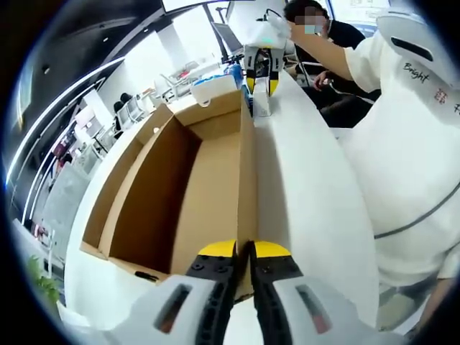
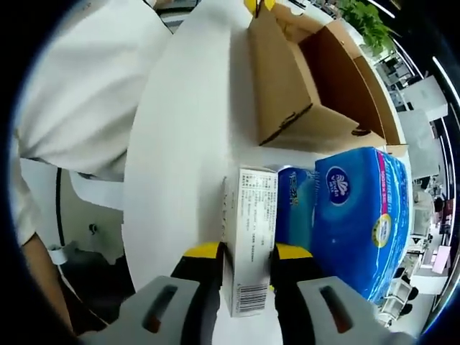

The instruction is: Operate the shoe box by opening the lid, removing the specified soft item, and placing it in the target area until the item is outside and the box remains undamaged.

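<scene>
The brown cardboard shoe box lies open on the white table, and the part of its inside that I see is bare. My left gripper is shut on the box's near side wall, yellow tips pinching the cardboard edge. At the box's far end my right gripper holds a white carton upright on the table. In the right gripper view, that gripper is shut on the white printed carton, a barcode at its near end. The shoe box lies beyond it.
A large blue tissue pack and a smaller blue pack lie right beside the carton. A person in a white shirt stands close along the table's edge. Another person sits behind. Desks and chairs fill the far room.
</scene>
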`<state>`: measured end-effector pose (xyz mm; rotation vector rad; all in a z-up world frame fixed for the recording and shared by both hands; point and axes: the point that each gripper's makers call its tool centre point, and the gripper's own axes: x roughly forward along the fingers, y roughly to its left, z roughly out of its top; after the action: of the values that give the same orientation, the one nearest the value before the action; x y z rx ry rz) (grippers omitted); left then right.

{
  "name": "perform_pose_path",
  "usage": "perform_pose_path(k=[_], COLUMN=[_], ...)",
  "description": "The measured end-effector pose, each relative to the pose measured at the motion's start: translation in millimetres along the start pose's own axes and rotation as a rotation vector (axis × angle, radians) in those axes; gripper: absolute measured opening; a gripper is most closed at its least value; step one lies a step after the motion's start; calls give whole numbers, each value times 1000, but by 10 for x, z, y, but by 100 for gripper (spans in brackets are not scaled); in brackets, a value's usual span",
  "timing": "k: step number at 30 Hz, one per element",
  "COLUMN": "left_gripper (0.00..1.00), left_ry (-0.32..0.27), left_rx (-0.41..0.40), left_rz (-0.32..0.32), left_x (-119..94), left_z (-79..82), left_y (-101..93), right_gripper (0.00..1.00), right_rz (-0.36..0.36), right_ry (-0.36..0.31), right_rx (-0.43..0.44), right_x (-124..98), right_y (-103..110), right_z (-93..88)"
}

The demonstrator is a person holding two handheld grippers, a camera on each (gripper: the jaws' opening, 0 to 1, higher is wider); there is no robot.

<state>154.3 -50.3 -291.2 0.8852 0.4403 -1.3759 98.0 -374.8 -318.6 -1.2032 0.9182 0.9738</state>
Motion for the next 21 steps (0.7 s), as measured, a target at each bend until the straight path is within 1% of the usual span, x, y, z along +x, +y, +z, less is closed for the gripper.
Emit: perform_pose_path(k=[9, 12, 18, 21], left_gripper=[6, 6, 6, 6], left_ry=[-1, -3, -5, -7], left_rx=[1, 1, 2, 1], left_rz=[3, 3, 3, 3], left_x=[-1, -1, -1, -2], left_z=[-4, -2, 1, 1], left_y=[3, 3, 3, 4], right_gripper=[25, 25, 25, 24], right_rz=[-59, -76, -108, -130], right_ry=[-25, -34, -32, -61], right_rx=[-37, -36, -48, -52], right_x=[-64, -97, -151, -200], right_y=[-64, -73, -85, -83], right_z=[13, 21, 7, 64])
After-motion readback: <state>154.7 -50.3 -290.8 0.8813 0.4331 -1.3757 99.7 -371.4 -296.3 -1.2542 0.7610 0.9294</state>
